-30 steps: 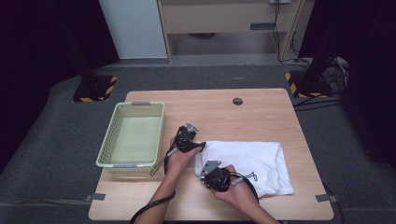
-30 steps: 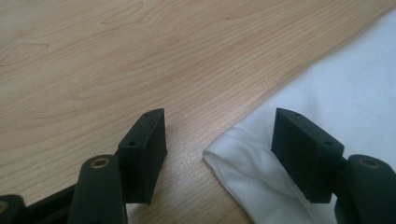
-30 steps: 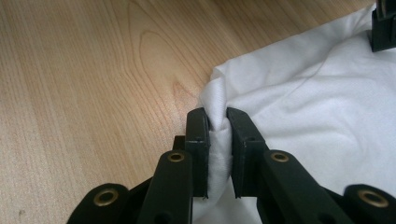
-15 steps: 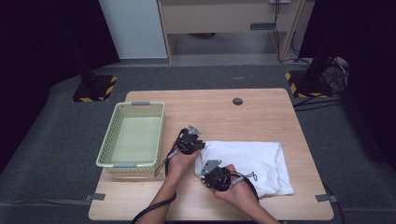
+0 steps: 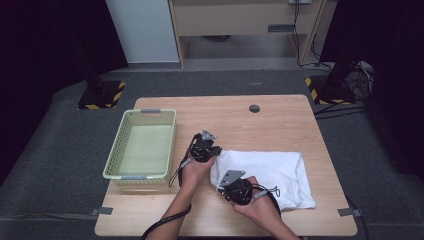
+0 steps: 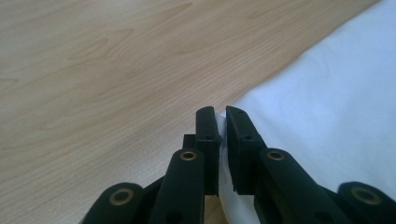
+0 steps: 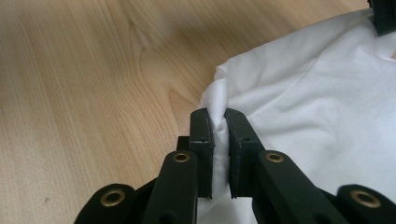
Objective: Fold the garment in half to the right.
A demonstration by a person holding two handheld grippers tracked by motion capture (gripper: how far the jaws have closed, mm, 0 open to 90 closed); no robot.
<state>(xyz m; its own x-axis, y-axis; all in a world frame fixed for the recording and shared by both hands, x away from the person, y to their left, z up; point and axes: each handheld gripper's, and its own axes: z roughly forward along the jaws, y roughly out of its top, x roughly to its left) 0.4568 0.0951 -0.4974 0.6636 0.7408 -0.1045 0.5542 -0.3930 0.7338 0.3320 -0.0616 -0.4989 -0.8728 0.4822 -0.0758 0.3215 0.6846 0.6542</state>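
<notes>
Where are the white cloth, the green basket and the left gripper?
white cloth [image 5: 280,170], high view, on its flat middle.
green basket [image 5: 117,150], high view, on its left wall.
left gripper [image 6: 222,122], left gripper view, between its fingertips.

White cloth [image 5: 270,172], pale green basket [image 5: 142,150], light wood-grain table [image 5: 280,120], seemingly black tools

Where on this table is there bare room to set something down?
Free: the far strip of the light wooden table around the small dark round hole, and inside the pale green plastic basket. Crowded: the near middle, with both hands and the folded white cloth.
</notes>
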